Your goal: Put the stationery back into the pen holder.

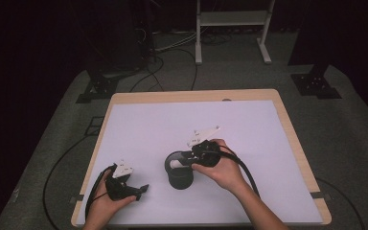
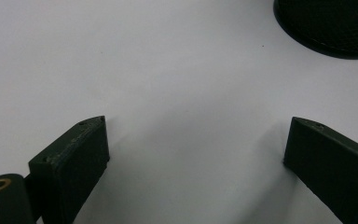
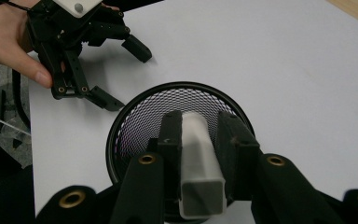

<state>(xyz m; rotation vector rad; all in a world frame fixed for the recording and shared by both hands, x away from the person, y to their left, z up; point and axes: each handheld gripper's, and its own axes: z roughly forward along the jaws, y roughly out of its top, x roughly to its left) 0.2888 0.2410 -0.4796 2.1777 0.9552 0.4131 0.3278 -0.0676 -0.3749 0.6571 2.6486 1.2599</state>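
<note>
The white block (image 1: 178, 163) sits at centre frame in the high view, clamped in your right gripper (image 1: 186, 161) over the black mesh cup (image 1: 179, 178); your left gripper (image 1: 141, 189) rests lower left. The left gripper view has its jaws spread wide over bare white table (image 2: 168, 70), grasping nothing. In the right gripper view the block (image 3: 200, 163) hangs above the cup's mouth (image 3: 140, 116): carried there, release likely remains.
</note>
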